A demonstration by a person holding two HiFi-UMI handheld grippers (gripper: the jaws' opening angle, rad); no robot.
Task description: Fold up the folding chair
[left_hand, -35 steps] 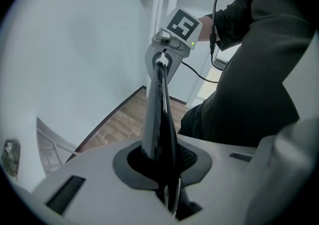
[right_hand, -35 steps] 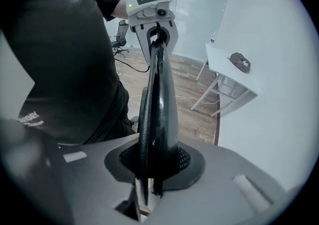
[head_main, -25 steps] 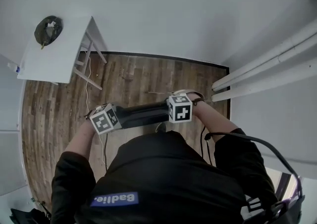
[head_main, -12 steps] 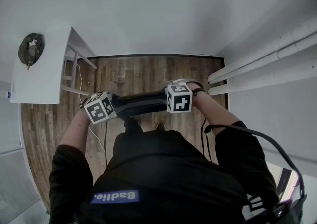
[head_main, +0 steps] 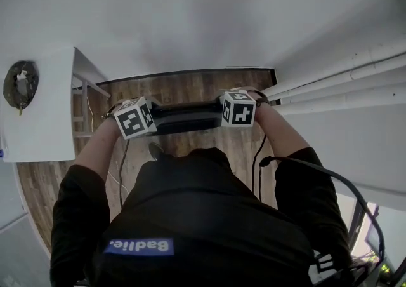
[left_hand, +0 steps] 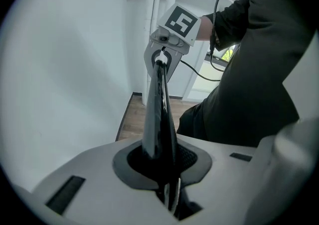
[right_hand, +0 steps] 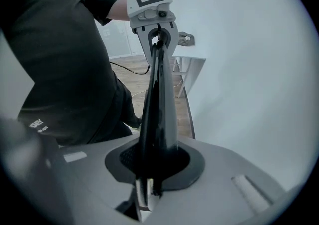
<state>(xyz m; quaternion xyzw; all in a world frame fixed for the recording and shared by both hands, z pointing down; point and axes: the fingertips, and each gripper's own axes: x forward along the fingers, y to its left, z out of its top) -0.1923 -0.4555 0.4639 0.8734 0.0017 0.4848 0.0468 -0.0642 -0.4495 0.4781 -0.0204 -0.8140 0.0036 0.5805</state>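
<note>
Fingers point(left_hand: 94, 181) of the left gripper point(left_hand: 162, 162) are closed nearly together on the thin edge of the folding chair point(left_hand: 158, 119), its black slab wedged between the dark pads with no gap showing on either side; the right gripper point(right_hand: 152, 162) grips in like manner, its fingers point(right_hand: 239, 181) pinched on the other end of the same black edge. Each gripper view looks along the chair to the opposite gripper, clamped at the far end; the chair appears edge-on in both, narrow and flat, so it reads as folded shut. From the head view the chair hangs as a dark bar running level from one gripper to the other, across the front of the person's dark shirt point(head_main: 209, 216) and clear of the wood floor point(head_main: 190, 86) beneath; both forearms point(head_main: 95, 149) reach forward to it, one at each end. A white wall point(head_main: 190, 13) rises just beyond the chair; white pipes point(head_main: 342, 79) run along it at the right. A white bench point(head_main: 44, 127) stands at the left against the wall, well apart from the chair, with a dark round thing point(head_main: 19, 84) on its top; a black cable point(head_main: 304, 166) loops over the person's right arm.
</note>
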